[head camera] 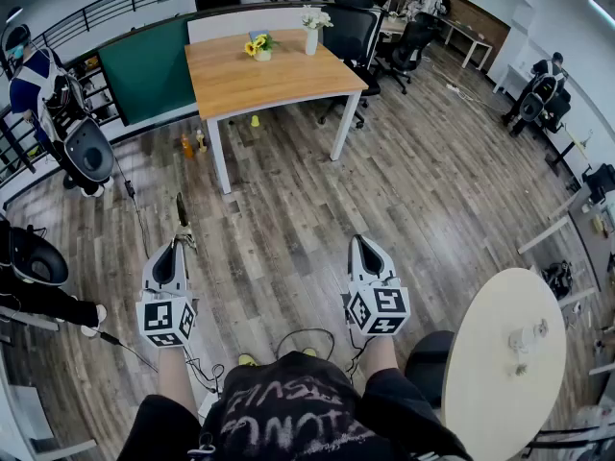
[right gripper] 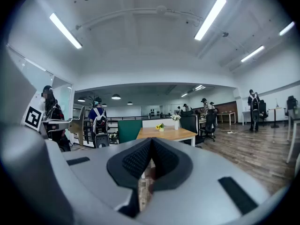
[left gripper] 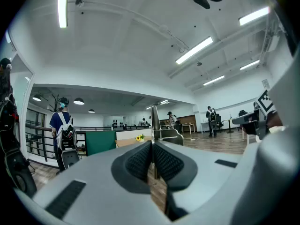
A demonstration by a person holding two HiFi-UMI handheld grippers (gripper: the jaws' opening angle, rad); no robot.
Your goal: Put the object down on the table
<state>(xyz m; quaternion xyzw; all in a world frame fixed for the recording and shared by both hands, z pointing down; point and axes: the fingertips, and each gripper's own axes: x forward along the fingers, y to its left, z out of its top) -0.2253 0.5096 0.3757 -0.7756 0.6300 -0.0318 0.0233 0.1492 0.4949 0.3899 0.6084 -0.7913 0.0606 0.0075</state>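
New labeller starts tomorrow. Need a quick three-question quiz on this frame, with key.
1. Multiple choice: the thin metal strip is clamped in
A) the left claw
B) the right claw
C) neither
2. True or false: the right claw stands wide open.
3. Short answer: what stands on the wooden table ahead?

Key:
1. A
2. False: it is shut, with nothing in it.
3. A pot of sunflowers and a white vase of flowers.
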